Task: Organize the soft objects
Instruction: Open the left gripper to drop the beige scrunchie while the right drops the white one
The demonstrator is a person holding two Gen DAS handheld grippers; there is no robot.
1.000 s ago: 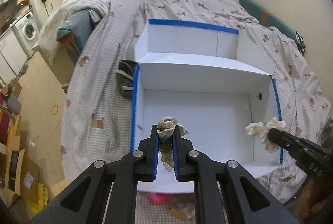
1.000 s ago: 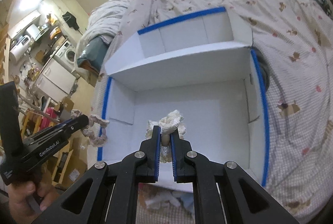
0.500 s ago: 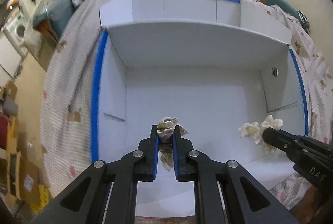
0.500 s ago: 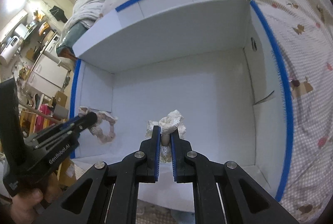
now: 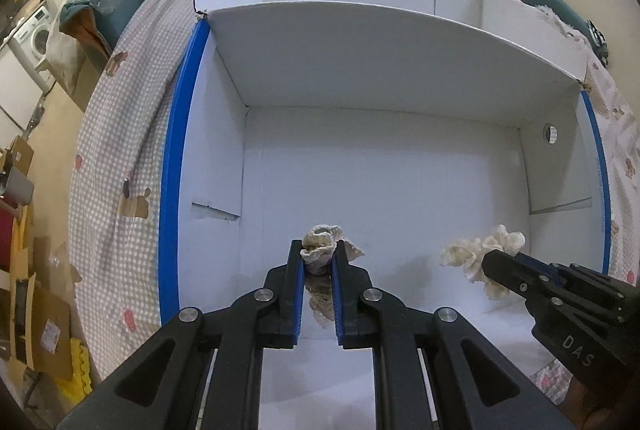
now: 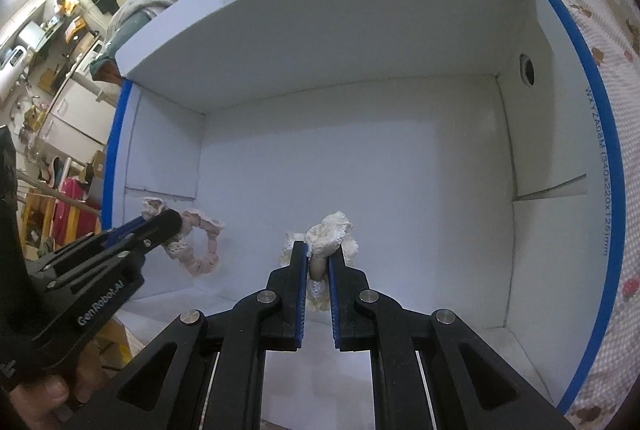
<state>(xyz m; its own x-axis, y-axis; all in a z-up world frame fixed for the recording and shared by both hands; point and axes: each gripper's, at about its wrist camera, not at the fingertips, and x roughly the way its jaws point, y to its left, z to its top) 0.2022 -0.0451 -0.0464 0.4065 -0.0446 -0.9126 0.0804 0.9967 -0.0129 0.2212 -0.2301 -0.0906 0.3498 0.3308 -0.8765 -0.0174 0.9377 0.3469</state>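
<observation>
Inspector: While your left gripper pinches a beige lace scrunchie, where does it sit?

Operator: Over the white box, near the front of the floor.

Inspector: Noted. That scrunchie is crumpled, frilled at the edge, bunched between blue ribbed pads. Your right gripper is pressed onto a cream scrunchie, ruffled, with lace trim, also low inside the box.

Operator: And the box?

Inspector: Smooth matte card, flat-walled, rims taped in blue, one round hole in the right wall. It rests on checked bedding, soft and wrinkled.
</observation>
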